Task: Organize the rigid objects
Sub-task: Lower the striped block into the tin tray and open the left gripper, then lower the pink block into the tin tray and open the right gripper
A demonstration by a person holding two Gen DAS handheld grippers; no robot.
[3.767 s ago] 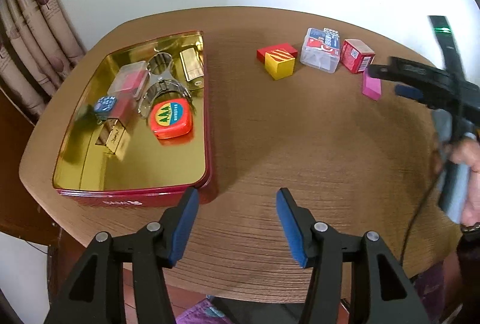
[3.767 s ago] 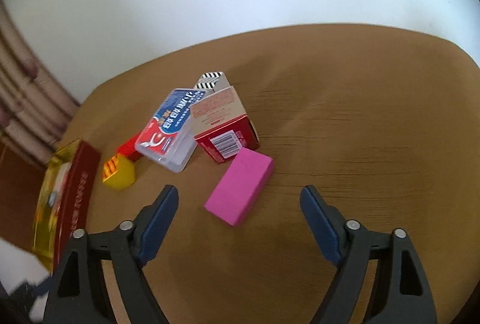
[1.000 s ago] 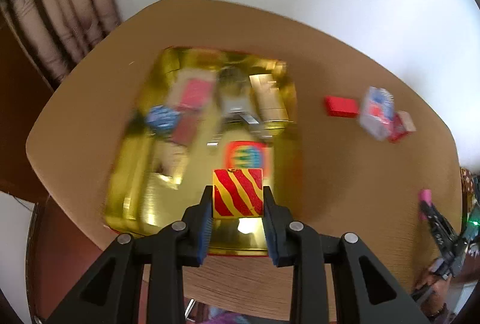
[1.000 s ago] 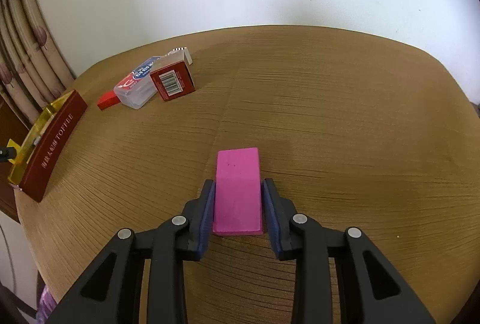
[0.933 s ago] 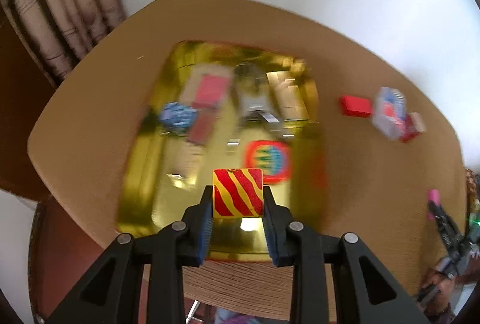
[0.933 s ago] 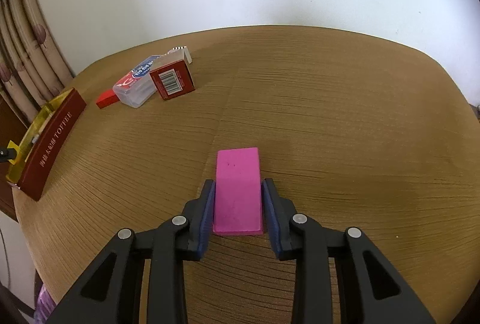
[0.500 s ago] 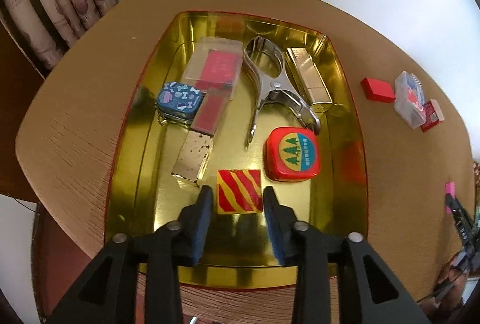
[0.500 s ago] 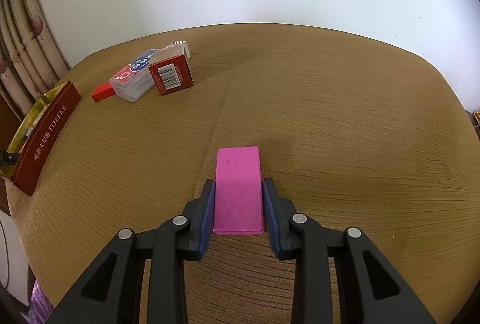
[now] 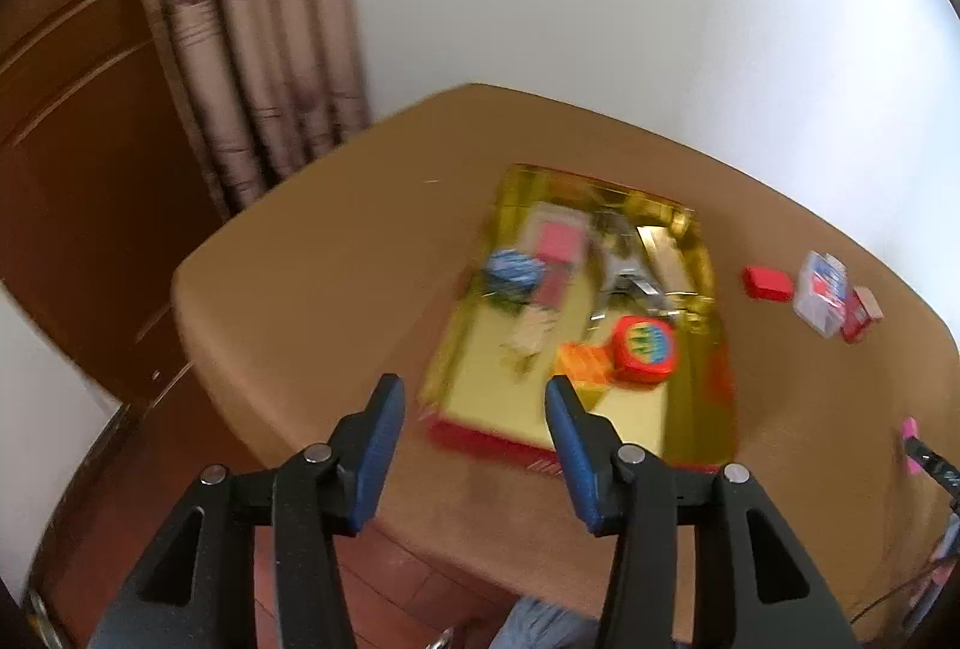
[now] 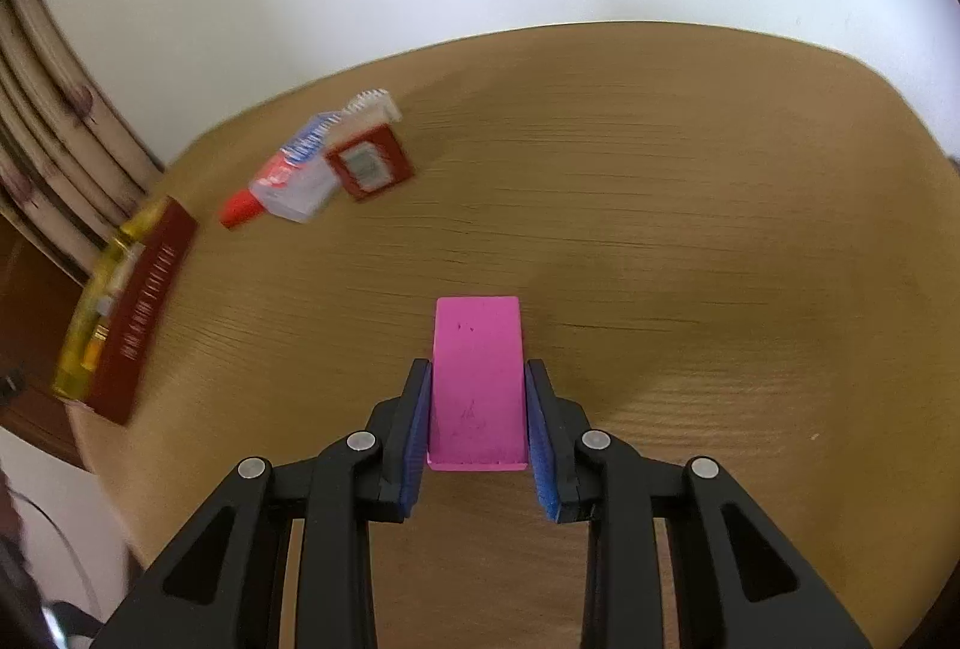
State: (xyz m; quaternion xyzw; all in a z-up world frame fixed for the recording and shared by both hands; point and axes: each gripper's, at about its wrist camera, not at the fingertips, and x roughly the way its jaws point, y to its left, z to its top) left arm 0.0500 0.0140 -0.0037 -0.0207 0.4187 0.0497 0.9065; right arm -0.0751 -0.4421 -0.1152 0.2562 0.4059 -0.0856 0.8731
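My left gripper (image 9: pixel 474 394) hangs over the table's near left edge, jaws opening, nothing between them. Beyond it stands the gold tin tray (image 9: pixel 717 343) with the yellow-and-red striped block (image 9: pixel 581 361) lying inside, next to a round red tin (image 9: pixel 645 349); this view is blurred. My right gripper (image 10: pixel 478 370) is shut on the pink block (image 10: pixel 478 379), held above the table. The right gripper with its pink block (image 9: pixel 911 430) also shows at the far right of the left wrist view.
A flat red block (image 9: pixel 767 283), a clear plastic box (image 9: pixel 819 289) and a small red carton (image 9: pixel 861 313) lie on the round wooden table (image 10: pixel 660 205) right of the tray. A blue tin (image 9: pixel 513 268) and metal tongs (image 9: pixel 630 271) are in the tray. Curtain (image 9: pixel 252 48) and wooden door stand left.
The left gripper let go of the striped block in the tray, opened wider and pulled back to the left and up. The right gripper keeps its hold on the pink block.
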